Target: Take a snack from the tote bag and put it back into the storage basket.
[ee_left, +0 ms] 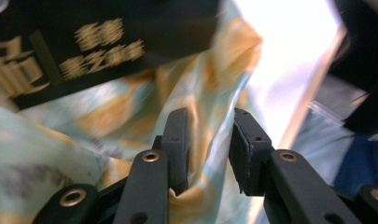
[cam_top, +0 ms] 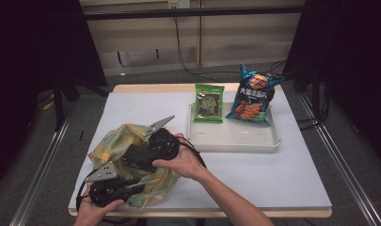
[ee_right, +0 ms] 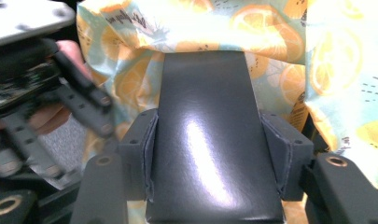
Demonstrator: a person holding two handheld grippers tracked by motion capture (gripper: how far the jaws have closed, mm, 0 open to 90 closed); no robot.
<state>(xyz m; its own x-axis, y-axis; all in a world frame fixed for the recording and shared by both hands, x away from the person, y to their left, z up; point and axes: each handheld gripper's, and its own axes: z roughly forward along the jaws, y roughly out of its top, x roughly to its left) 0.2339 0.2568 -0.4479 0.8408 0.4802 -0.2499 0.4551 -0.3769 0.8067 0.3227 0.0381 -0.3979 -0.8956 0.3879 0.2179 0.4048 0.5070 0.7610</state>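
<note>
Orange-printed fabric of the cloth bag [cam_top: 127, 141] lies bunched at the near left of the white table [cam_top: 296, 179]. Nearest the person, the left gripper [ee_left: 207, 149] has a fold of that cloth between its jaws, which stand apart and do not press on it. Just beyond, the right gripper [ee_right: 214, 158] is clamped on a black box [ee_right: 210, 140] whose far end sits inside the bag's mouth. Farther right, a white tray [cam_top: 235, 141] carries a green packet [cam_top: 209, 103] and a blue chip bag [cam_top: 253, 96]

Two snack packets, one green [cam_top: 209, 103] and one blue chip bag [cam_top: 253, 94], one white tray [cam_top: 235, 139], one orange-print fabric bag [cam_top: 114, 141], one black box [ee_right: 214, 135].
</note>
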